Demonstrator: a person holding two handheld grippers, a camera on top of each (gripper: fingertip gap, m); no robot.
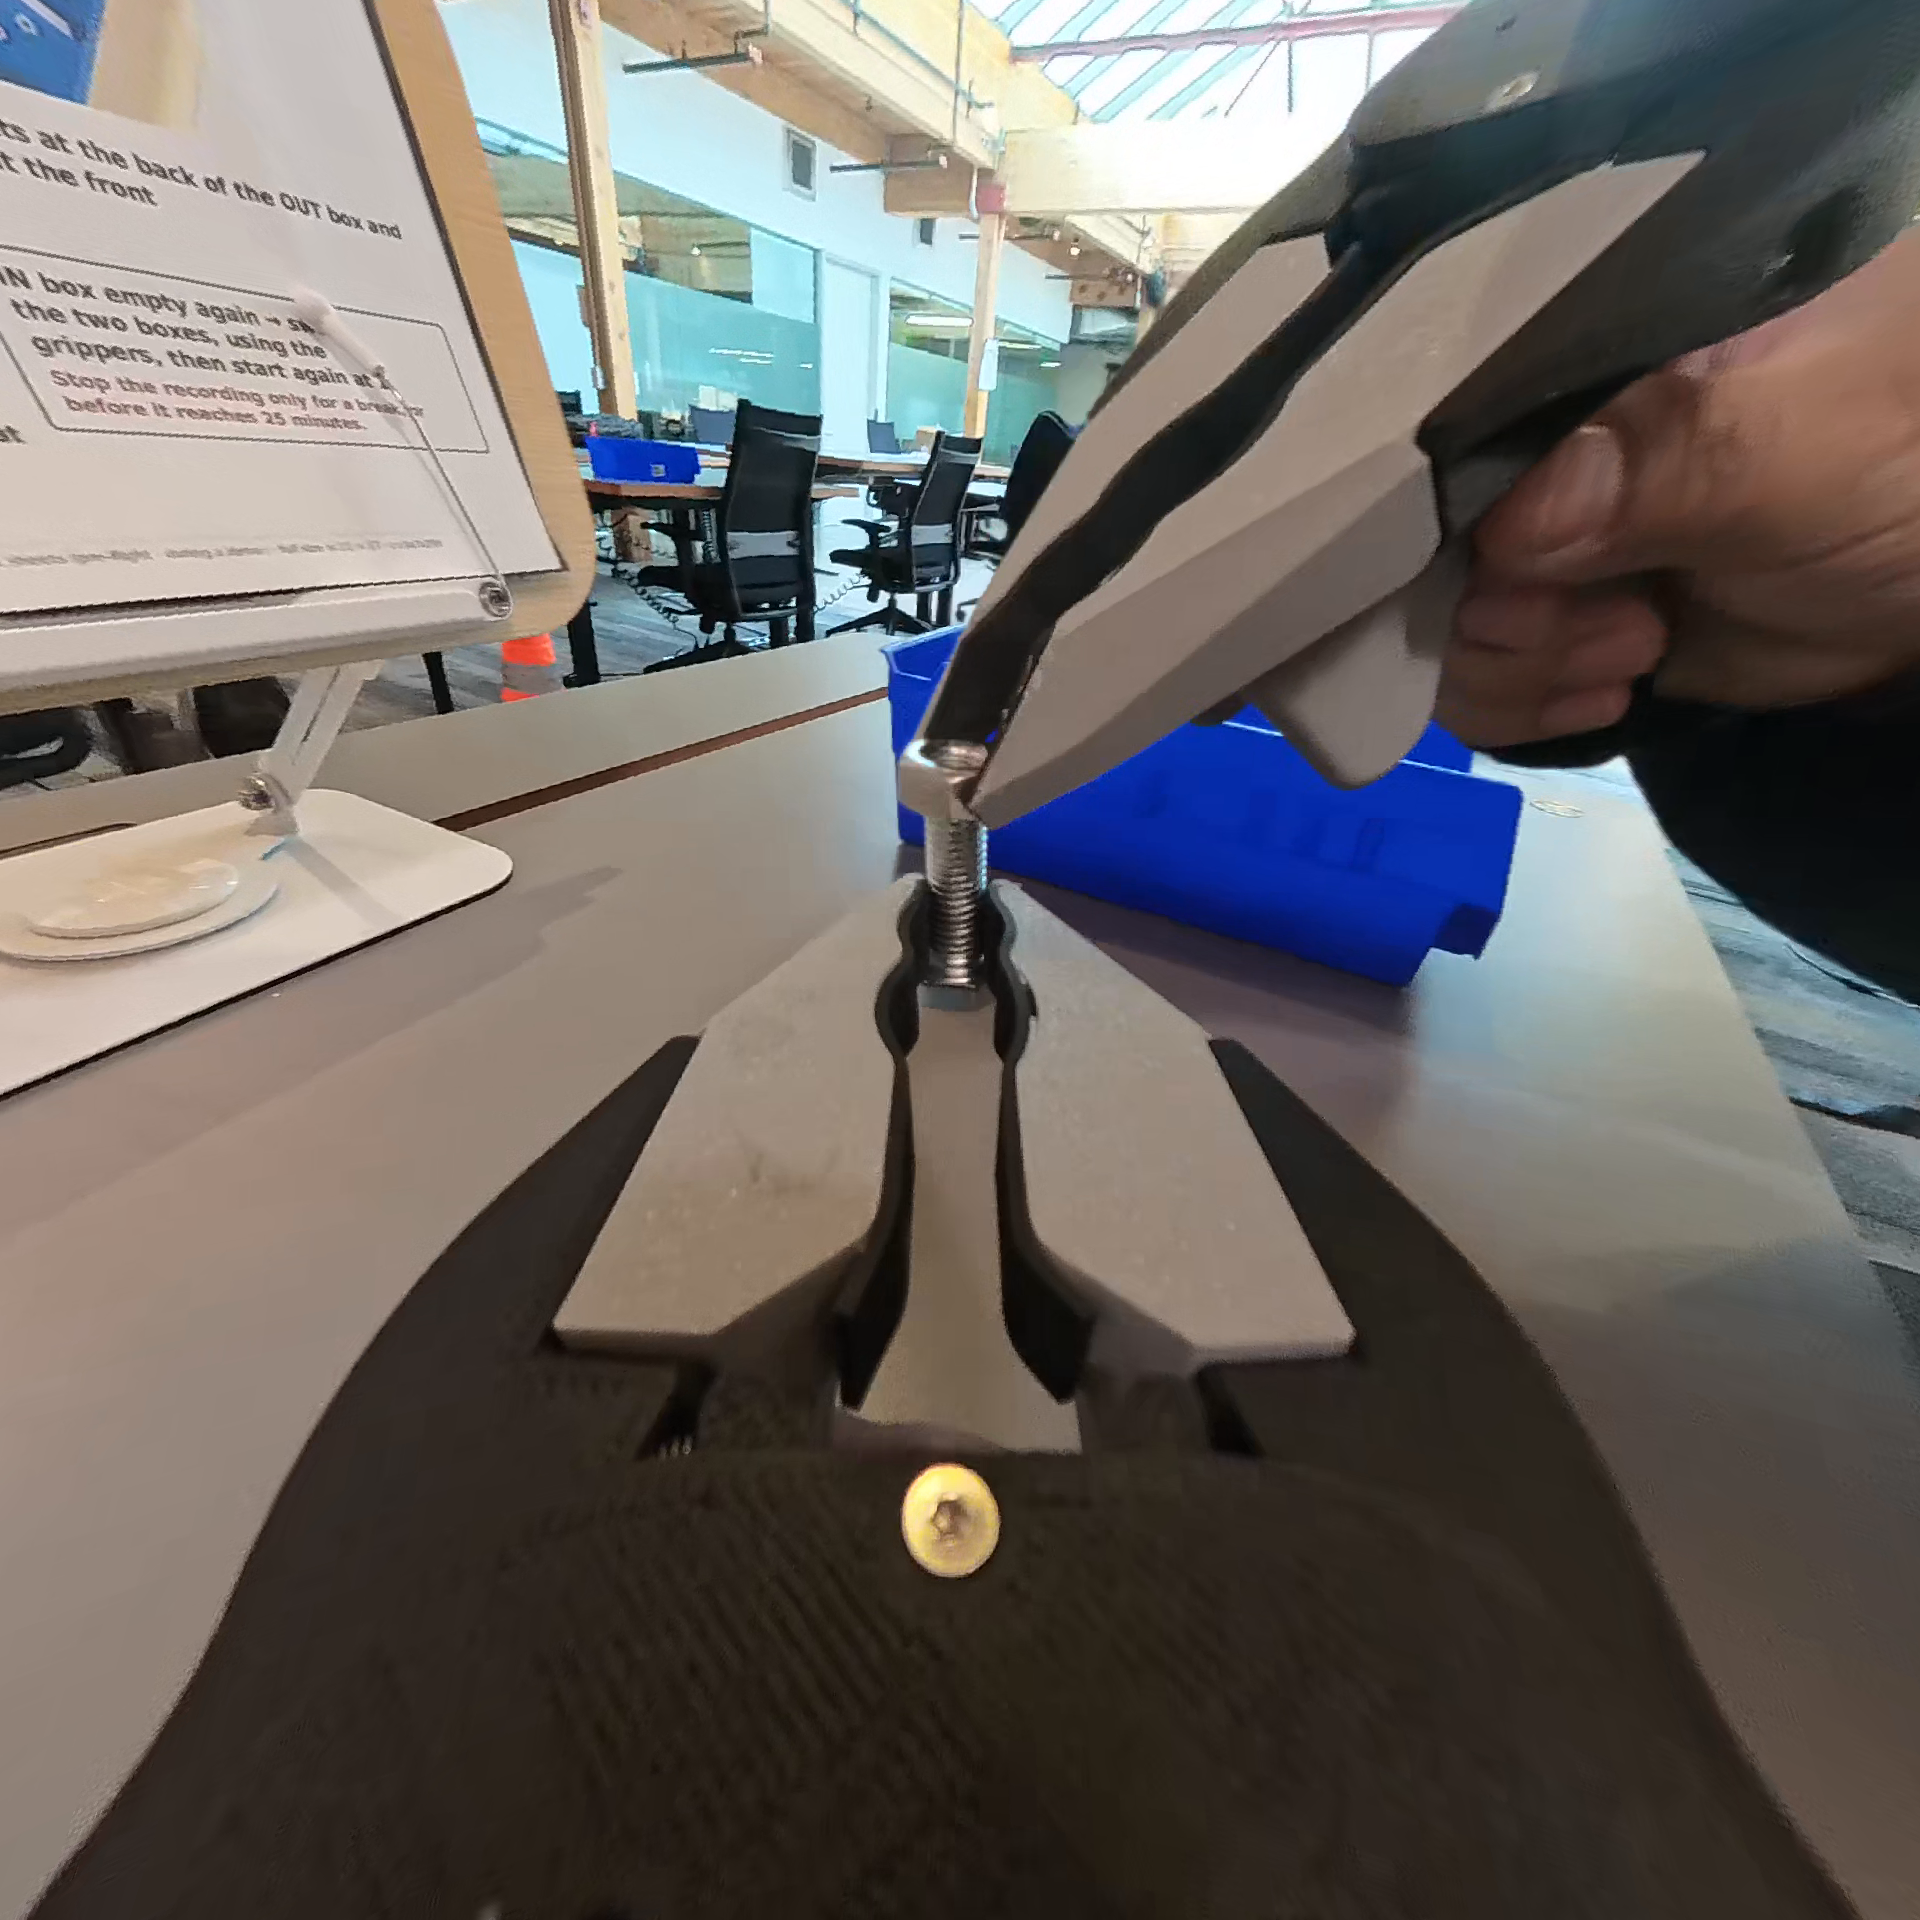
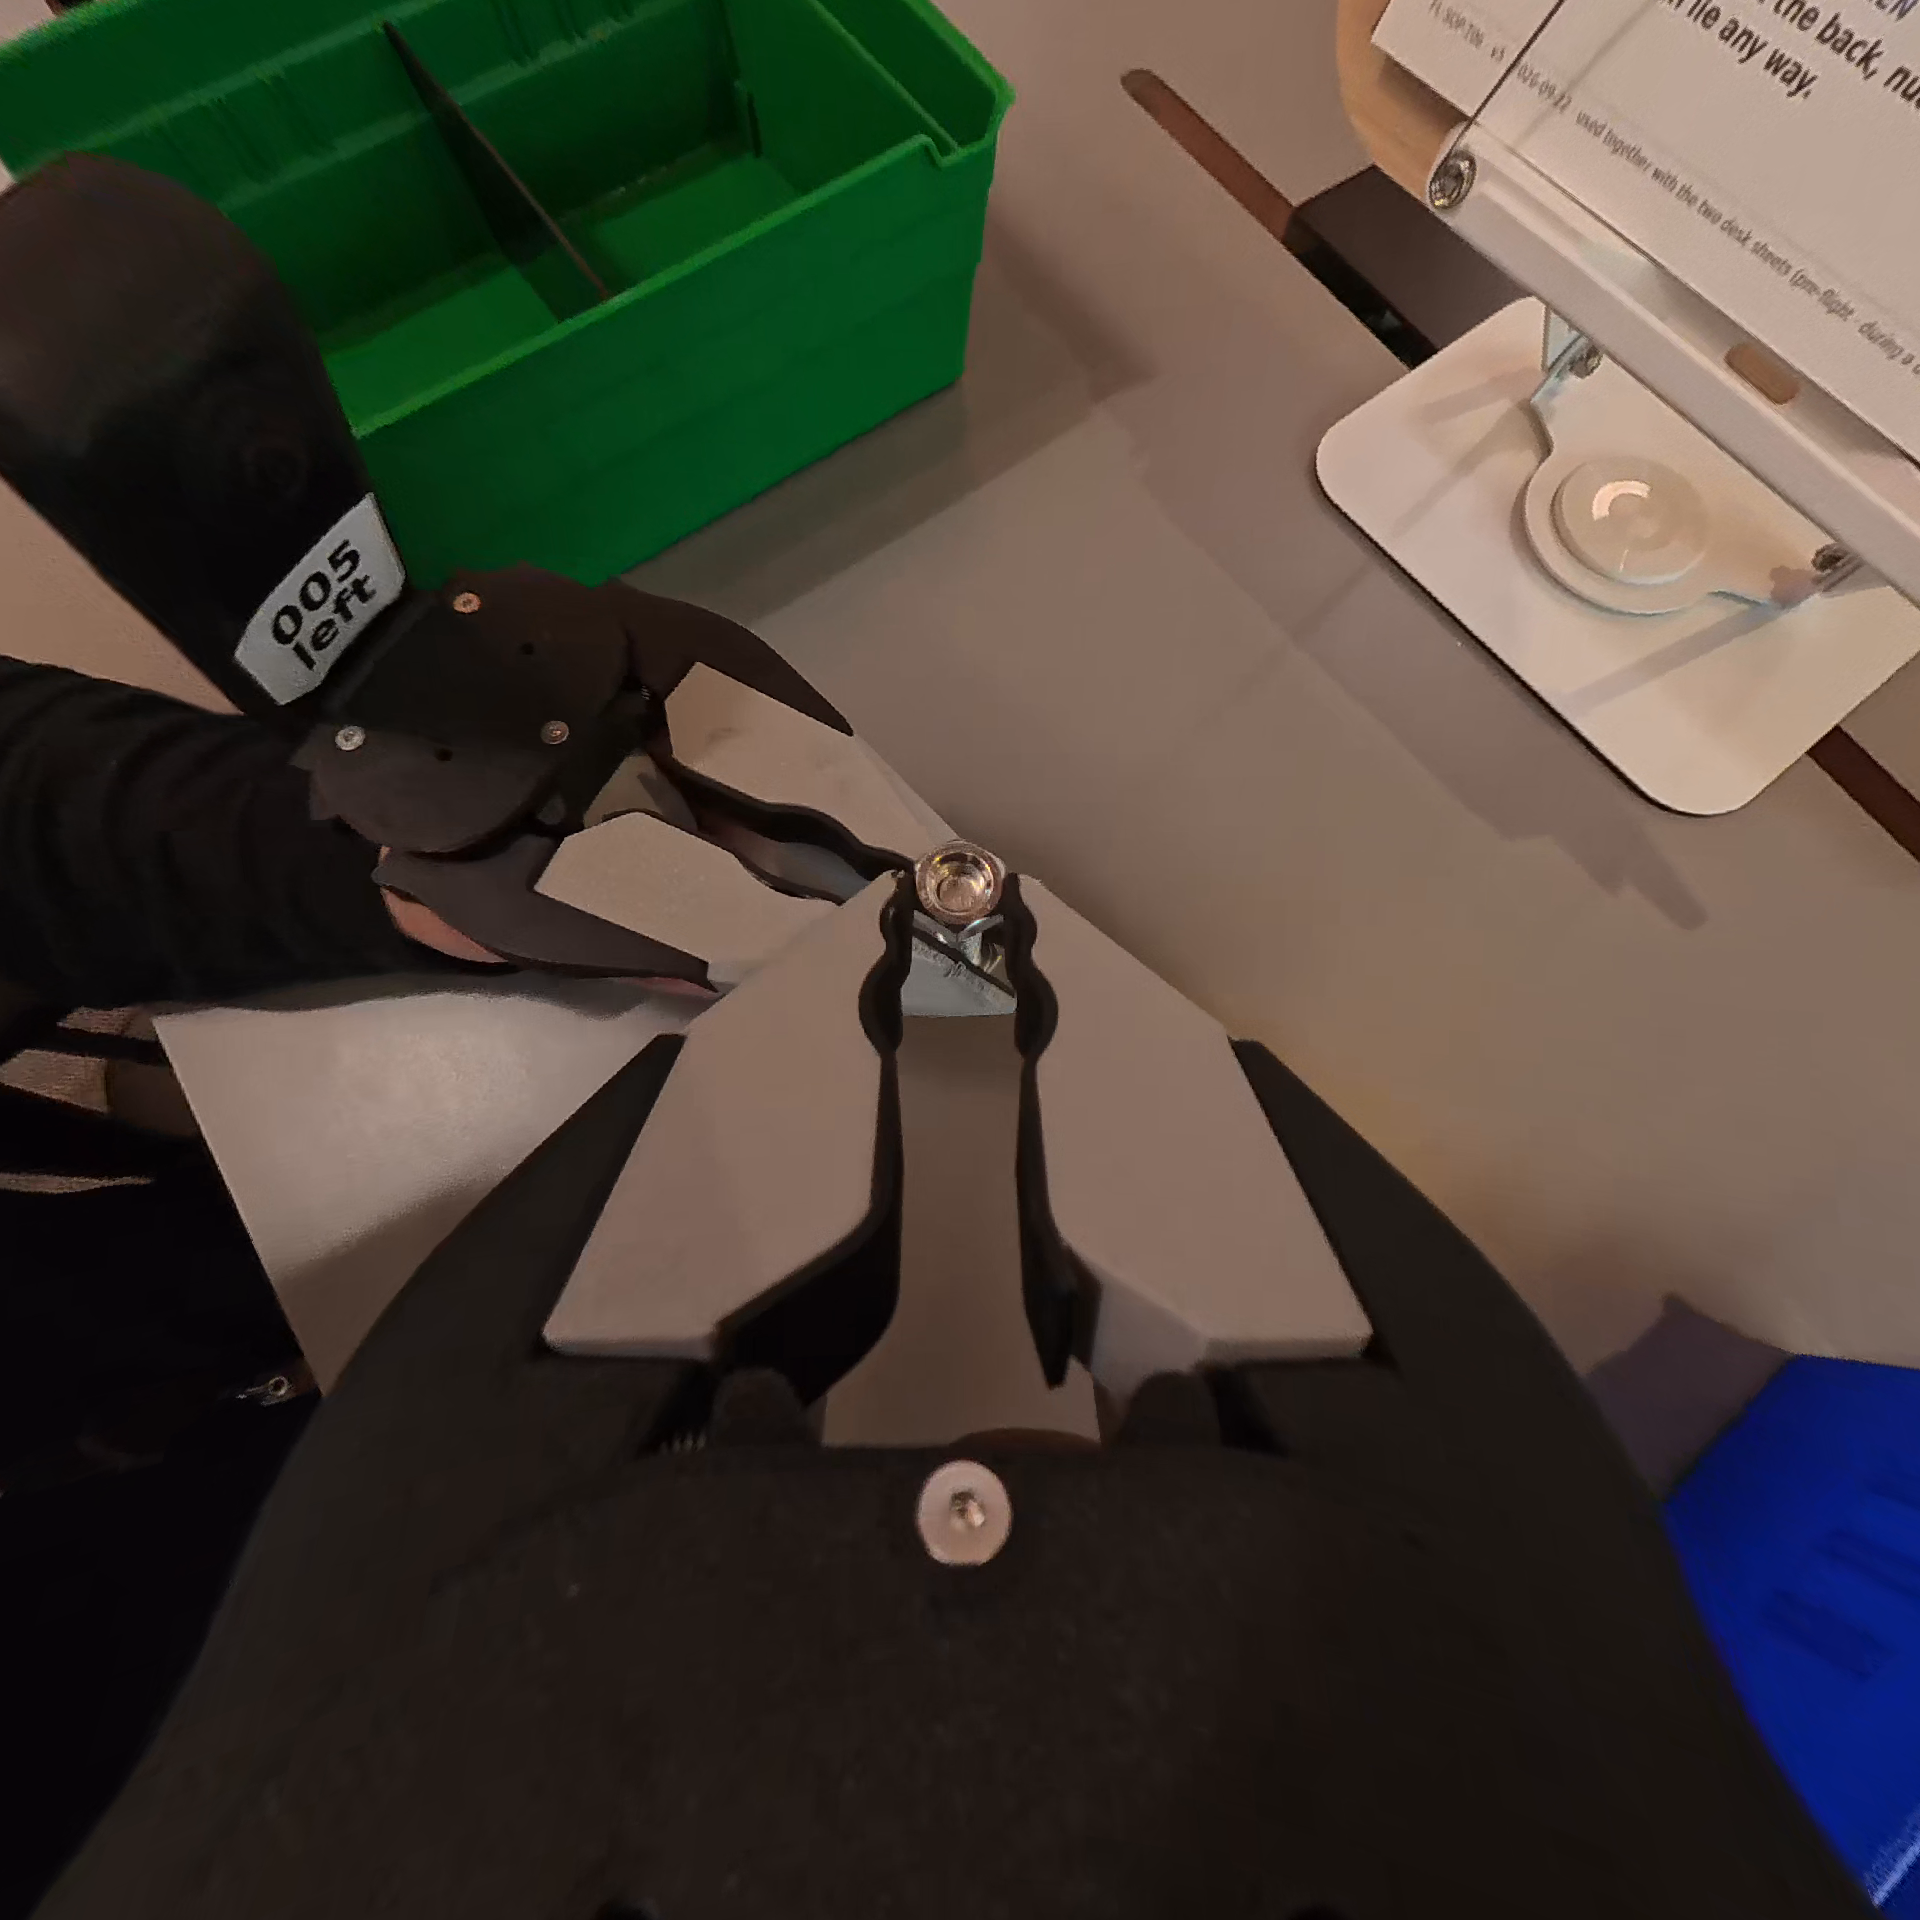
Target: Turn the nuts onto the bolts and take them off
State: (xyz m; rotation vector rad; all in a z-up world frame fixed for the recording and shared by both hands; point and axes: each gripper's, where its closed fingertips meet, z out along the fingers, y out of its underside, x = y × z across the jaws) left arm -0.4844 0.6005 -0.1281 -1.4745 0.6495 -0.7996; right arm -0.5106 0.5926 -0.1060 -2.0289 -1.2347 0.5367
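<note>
The left gripper (image 1: 954, 961), with grey fingers and black pads, is seen closed on the lower end of a silver threaded steel bolt (image 1: 950, 883), which is held upright above the grey tabletop (image 1: 675, 935). The bolt is clamped near its hexagonal base, between the scalloped pads. At the top of the bolt, a silver metal nut (image 1: 932, 767) is gripped by the right gripper (image 1: 961, 774), which comes down from the upper right and is held in a person's hand (image 1: 1704, 540). In the right wrist view, the nut (image 2: 957, 883) is seen from above, pinched between the narrowly set tips of the right gripper (image 2: 956, 914). Behind the bolt, to the right, a blue plastic bin (image 1: 1247, 831) rests on the table. A green plastic divided bin (image 2: 623, 260) stands beyond the left gripper. A white document stand (image 1: 239, 862) is placed far left.
</note>
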